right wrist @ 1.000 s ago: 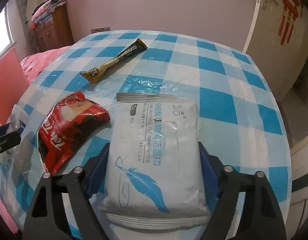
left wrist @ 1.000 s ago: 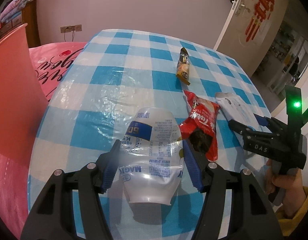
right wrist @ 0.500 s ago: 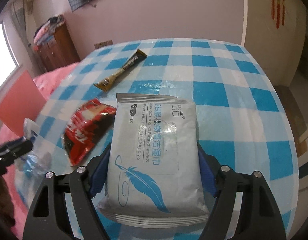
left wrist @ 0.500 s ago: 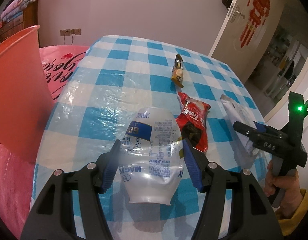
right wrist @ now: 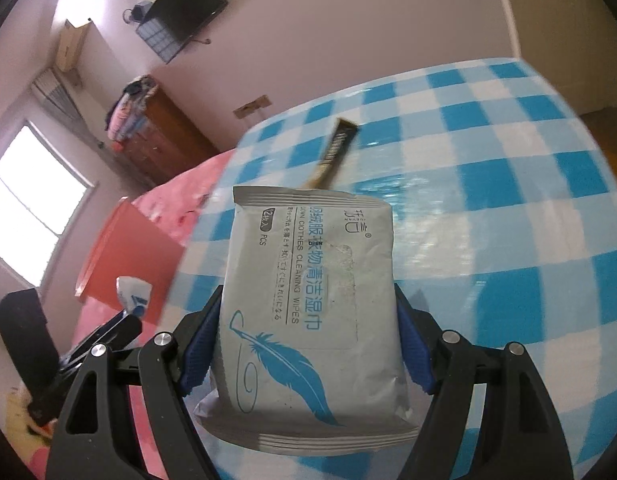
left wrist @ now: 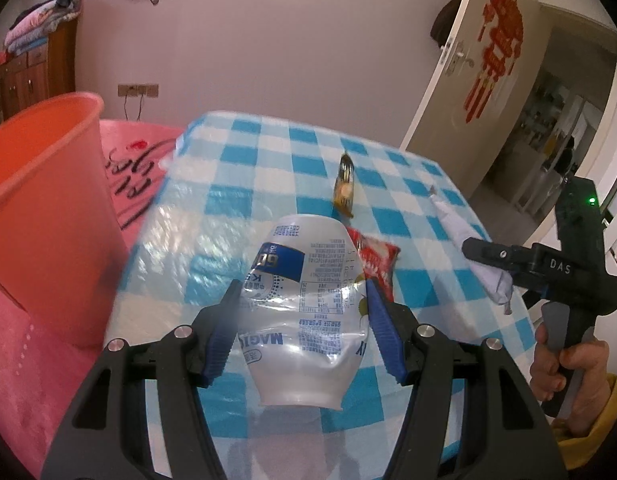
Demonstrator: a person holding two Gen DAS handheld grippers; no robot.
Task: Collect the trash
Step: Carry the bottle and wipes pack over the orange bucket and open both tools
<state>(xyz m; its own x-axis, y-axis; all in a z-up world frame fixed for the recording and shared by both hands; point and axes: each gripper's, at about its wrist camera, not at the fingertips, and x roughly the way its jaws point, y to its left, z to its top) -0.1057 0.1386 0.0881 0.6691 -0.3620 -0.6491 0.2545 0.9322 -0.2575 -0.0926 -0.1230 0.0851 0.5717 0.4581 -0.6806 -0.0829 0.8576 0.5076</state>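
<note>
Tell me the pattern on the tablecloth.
Blue and white checks on the tablecloth, clearest in the right wrist view.

The crushed bottle (left wrist: 308, 312) sits between the left gripper (left wrist: 304, 312) fingers, with the bucket (left wrist: 44, 208) to its left. Ahead on the table (left wrist: 244, 184) lie the snack wrapper (left wrist: 374, 258) and, farther, the sachet (left wrist: 344, 188). The wipes pack (right wrist: 308, 304) sits between the right gripper (right wrist: 308, 344) fingers.

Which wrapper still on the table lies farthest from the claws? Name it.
The thin brown and gold sachet. It lies past the red snack wrapper, toward the wall; the red one sits just behind the held bottle.
</note>
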